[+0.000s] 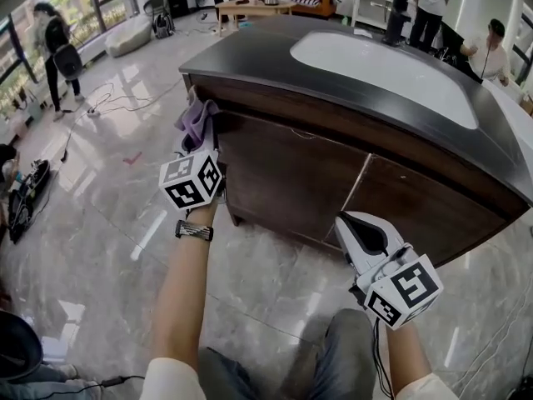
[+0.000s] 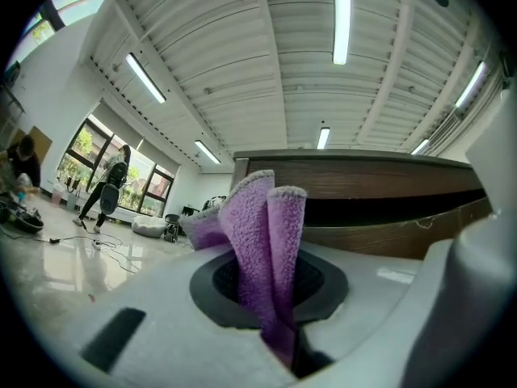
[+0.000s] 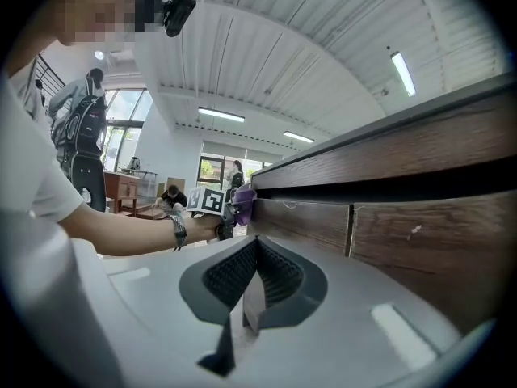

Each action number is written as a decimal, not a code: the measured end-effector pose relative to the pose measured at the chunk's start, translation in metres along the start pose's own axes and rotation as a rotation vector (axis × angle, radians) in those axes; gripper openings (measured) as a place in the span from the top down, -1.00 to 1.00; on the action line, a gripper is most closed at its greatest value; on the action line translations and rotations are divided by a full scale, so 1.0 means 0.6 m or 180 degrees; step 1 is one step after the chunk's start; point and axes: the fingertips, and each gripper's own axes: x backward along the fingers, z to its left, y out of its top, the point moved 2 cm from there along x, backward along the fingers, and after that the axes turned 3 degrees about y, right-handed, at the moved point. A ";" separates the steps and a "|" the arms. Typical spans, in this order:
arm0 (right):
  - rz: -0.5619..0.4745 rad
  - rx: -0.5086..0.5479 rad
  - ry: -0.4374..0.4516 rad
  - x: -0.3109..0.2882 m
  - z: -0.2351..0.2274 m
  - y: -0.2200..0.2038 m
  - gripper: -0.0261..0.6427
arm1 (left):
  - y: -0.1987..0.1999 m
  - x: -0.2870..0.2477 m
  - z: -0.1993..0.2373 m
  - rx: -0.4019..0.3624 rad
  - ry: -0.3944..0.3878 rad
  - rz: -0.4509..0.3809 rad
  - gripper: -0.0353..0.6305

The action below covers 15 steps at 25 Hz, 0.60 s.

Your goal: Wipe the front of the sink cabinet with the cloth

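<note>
We are pinching the cloth (image 1: pixel 196 122) in our left gripper (image 1: pixel 200 147), seemingly touching the upper left corner of the cabinet front (image 1: pixel 291 173); our right gripper (image 1: pixel 362 233) is hanging closed, empty. Hard dragging could tug the cloth free.

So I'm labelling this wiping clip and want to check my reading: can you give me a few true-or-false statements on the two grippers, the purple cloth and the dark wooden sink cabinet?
1. The left gripper is shut on the purple terry cloth. True.
2. The cloth is at the right end of the dark wooden sink cabinet. False: in the head view it is at the front's upper left corner.
3. The right gripper holds a second cloth. False: its jaws are together with nothing between them.
4. A white oval sink basin sits in the dark countertop. True.
</note>
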 end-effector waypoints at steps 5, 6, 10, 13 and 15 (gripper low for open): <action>0.0057 -0.0057 0.0070 0.007 -0.017 -0.015 0.90 | -0.008 0.011 -0.074 0.0111 -0.0151 -0.0049 0.78; 0.0065 -0.0034 0.0083 0.009 -0.019 -0.017 0.90 | -0.011 0.016 -0.096 0.0095 -0.0214 -0.0033 0.78; 0.0028 -0.0009 0.0146 0.028 -0.019 -0.021 0.90 | -0.027 0.045 -0.216 -0.0214 -0.0646 0.0040 0.78; 0.0030 0.0005 0.0160 0.039 -0.014 -0.028 0.90 | -0.053 0.073 -0.307 -0.0351 -0.1034 0.0128 0.78; 0.0024 0.0000 0.0132 0.047 -0.017 -0.030 0.90 | -0.065 0.087 -0.349 -0.0287 -0.1163 0.0137 0.78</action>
